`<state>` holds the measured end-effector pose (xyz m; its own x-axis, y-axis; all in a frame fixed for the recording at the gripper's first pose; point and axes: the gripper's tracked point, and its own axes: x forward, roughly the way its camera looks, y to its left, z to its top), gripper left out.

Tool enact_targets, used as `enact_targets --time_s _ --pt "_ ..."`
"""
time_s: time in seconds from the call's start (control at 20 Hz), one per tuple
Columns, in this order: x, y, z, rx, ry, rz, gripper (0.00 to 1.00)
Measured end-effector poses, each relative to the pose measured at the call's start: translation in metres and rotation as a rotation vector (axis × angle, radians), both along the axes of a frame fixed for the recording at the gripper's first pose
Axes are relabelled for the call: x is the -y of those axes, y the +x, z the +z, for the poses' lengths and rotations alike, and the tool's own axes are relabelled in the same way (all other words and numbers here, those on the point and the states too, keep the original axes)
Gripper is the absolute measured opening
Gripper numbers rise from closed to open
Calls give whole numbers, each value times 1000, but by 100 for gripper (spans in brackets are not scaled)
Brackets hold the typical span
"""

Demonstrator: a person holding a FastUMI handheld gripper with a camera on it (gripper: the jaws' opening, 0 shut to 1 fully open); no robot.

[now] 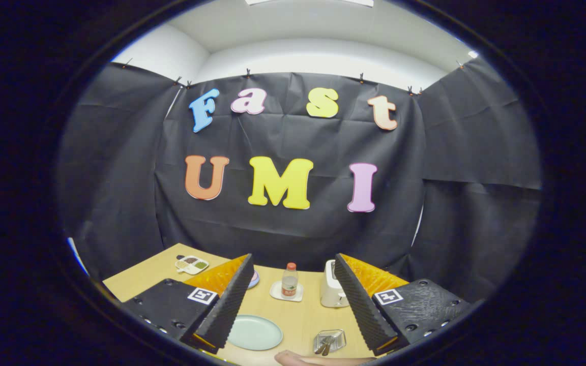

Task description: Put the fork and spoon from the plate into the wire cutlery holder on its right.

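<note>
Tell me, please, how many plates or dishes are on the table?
4: a bare plate between the fingers, a partly hidden one, the bottle's dish, a divided tray far left.

The wooden table [298, 317] carries a plate [255, 332], wire holder [329, 340], bottle [288, 280], toaster [332, 291] and snack tray [192, 264].

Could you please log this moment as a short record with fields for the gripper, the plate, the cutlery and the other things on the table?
gripper: fingers open, holding nothing, above the table
plate: bare, between the fingers
cutlery holder: right of the plate, cutlery already inside
beyond the fingers: bottle on a coaster, toaster, snack tray
hand: at the near edge
</note>
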<state>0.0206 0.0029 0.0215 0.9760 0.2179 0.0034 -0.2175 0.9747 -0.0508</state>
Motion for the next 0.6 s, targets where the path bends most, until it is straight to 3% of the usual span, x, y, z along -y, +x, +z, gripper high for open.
enact_targets --time_s 0.3,0.6 --pt "-21 -7 15 -4 90 -25 96" --pt "-36 -7 13 -10 83 -24 96"
